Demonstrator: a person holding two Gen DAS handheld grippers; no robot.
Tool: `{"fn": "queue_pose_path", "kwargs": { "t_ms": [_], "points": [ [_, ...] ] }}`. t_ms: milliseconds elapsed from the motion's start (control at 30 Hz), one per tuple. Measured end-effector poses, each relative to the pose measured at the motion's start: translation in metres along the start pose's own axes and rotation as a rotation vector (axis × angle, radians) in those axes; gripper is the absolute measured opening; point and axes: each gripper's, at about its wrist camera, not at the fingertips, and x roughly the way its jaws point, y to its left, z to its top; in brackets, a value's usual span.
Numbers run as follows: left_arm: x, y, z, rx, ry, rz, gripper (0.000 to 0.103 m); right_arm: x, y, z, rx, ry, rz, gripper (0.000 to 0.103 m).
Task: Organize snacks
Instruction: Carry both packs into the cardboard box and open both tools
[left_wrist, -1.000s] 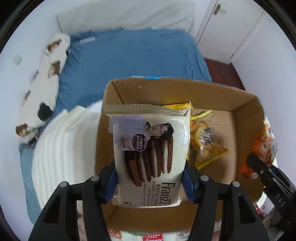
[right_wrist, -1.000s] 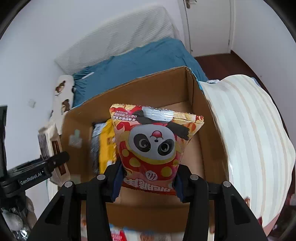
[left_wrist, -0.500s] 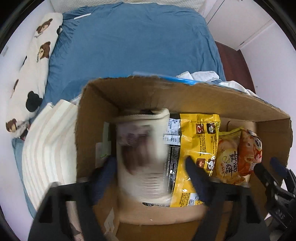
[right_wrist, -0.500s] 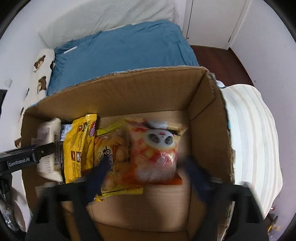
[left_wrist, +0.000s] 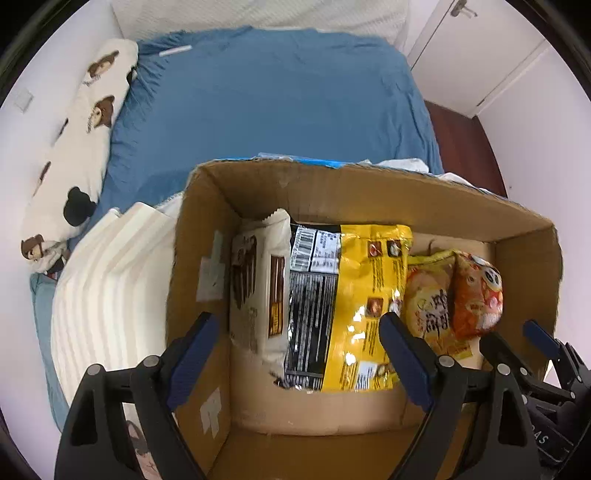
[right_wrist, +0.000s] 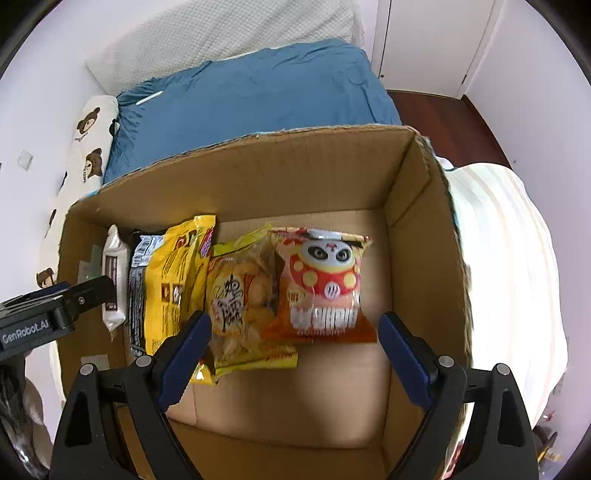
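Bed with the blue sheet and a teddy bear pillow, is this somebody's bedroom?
Most likely a bedroom, yes. There is a bed with a blue sheet, a long pillow printed with bears beside the wall, and a white door past the bed. The cardboard box of snacks sits at the bed's near end.

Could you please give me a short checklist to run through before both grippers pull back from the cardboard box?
1. Left gripper open, holding nothing: ok.
2. Right gripper open, holding nothing: ok.
3. White chocolate-cookie packet inside the brown cardboard box, at its left wall: ok.
4. Red panda-print snack bag lying in the box, clear of the fingers: ok.
5. Yellow foil bag and yellow crisp bag between them: ok.
6. More snacks outside the box: cannot tell.
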Motion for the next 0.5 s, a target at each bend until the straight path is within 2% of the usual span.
{"fn": "queue_pose_path", "kwargs": {
  "t_ms": [200,500],
  "points": [
    [-0.028,-0.006,-0.039,0.021,-0.081,0.023,0.089,-0.023,-0.002,-0.032,-0.003,-0.043,0.003,0.094],
    [-0.09,-0.013,-0.116,0.049,-0.252,0.046,0.089,-0.08,-0.005,-0.09,-0.029,-0.161,0.001,0.094]
  ]
}}
